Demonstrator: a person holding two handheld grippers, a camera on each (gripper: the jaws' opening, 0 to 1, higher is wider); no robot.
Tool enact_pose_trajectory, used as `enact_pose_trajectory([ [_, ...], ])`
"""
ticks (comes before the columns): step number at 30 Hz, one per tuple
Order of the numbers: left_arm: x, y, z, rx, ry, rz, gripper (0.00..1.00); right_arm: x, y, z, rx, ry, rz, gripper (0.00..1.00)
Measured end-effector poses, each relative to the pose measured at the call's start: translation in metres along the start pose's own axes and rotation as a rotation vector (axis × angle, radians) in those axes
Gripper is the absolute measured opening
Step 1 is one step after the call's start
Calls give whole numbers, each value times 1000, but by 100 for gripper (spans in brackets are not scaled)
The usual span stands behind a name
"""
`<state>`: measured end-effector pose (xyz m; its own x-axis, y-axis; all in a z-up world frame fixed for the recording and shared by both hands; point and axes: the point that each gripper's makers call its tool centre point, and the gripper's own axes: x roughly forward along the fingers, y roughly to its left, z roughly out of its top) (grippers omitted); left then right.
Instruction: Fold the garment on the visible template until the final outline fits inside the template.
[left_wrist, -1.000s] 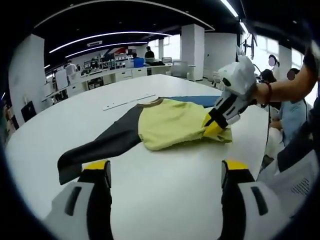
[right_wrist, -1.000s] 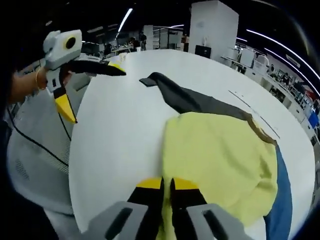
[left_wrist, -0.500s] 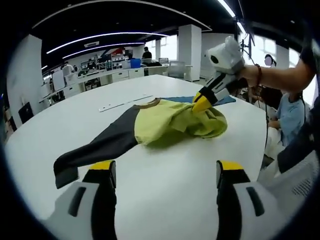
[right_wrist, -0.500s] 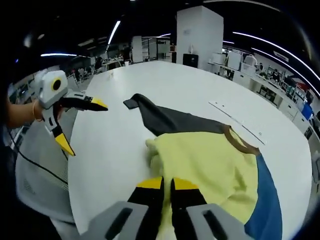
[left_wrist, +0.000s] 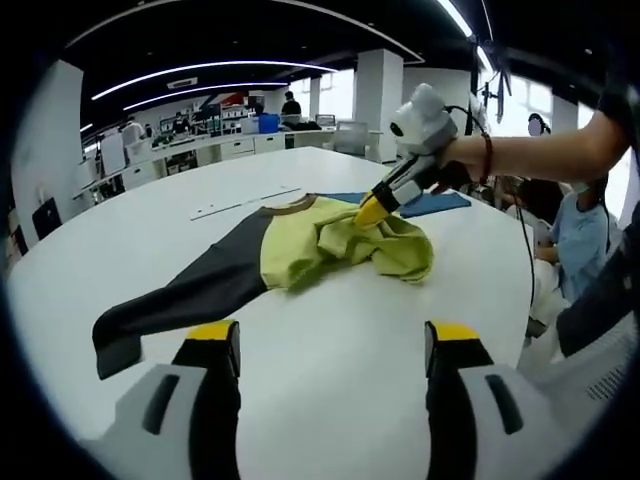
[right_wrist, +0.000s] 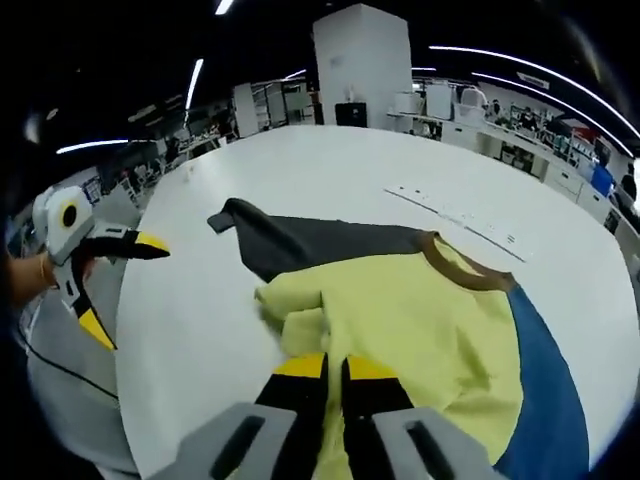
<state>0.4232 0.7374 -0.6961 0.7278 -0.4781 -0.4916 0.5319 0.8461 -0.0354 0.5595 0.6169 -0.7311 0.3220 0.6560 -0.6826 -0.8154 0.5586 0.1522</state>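
we are carrying the yellow hem of the garment (left_wrist: 330, 245) toward its collar with the right claw (left_wrist: 372, 211), pinching the cloth; it is bunching mid-surface (left_wrist: 330, 370). the left claw (left_wrist: 330, 345) is hovering spread, so the fold is underway.

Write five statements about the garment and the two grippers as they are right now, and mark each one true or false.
1. The right gripper is shut on the yellow body of the garment. True.
2. The left gripper holds the dark sleeve. False: its jaws stand open over bare white table, apart from the sleeve.
3. The garment's collar is brown. True.
4. The yellow body lies flat and smooth. False: it is lifted and bunched at the right gripper.
5. The dark sleeve is folded over the yellow body. False: it stretches out flat, away from the body.
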Motion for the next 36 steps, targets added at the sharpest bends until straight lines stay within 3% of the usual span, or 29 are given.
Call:
enact_pose_trajectory([
  [6,9,6,3,-8,5,1,69,20,-9,-4,63,17,-6,1],
  [15,20,10,4,-15,8,-7,67,32,-9,-20,53,88,-1,1],
  [20,23,12,5,-19,9,-9,65,32,-7,-20,11,85,3,2],
  [22,25,14,8,-25,5,-3,65,31,-8,-16,51,53,-10,4],
  [24,27,13,12,-28,-2,-5,64,26,-9,-11,117,9,-15,9],
  [30,31,15,25,-29,-24,-1,63,-6,-12,4,109,-71,-47,29],
  [36,37,14,41,-49,-60,-12,60,-44,-21,-3,124,-100,-106,43],
])
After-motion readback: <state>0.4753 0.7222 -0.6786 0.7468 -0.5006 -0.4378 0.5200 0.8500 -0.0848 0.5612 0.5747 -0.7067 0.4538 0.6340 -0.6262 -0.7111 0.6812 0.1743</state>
